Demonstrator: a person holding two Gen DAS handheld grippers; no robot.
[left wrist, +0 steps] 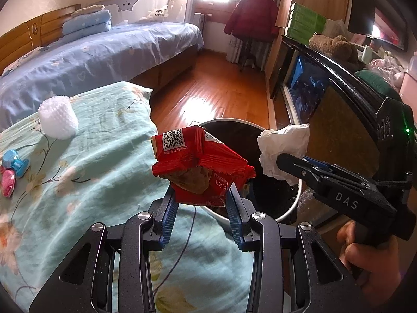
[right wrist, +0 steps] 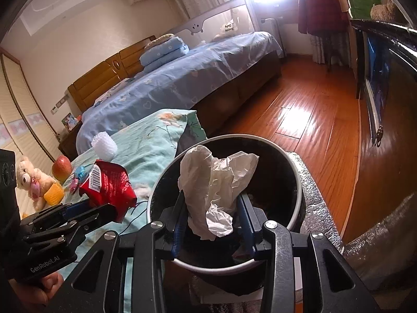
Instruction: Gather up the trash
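My left gripper (left wrist: 202, 195) is shut on a red snack wrapper (left wrist: 198, 164) and holds it over the near rim of the black trash bin (left wrist: 292, 206). It also shows in the right wrist view (right wrist: 109, 182). My right gripper (right wrist: 212, 208) is shut on a crumpled white tissue (right wrist: 216, 182) and holds it above the bin's open mouth (right wrist: 297, 182). The tissue also shows in the left wrist view (left wrist: 284, 148). A white foam net (left wrist: 57, 118) lies on the teal floral cover (left wrist: 78, 182).
Blue and pink toys (left wrist: 11, 169) lie at the cover's left edge. An apple (right wrist: 61, 168), a teddy bear (right wrist: 31, 180) and a yellow cup (right wrist: 53, 193) sit beyond. A blue bed (left wrist: 91, 57) stands behind, a dark cabinet (left wrist: 338, 99) on the right, wooden floor (left wrist: 221, 86) between.
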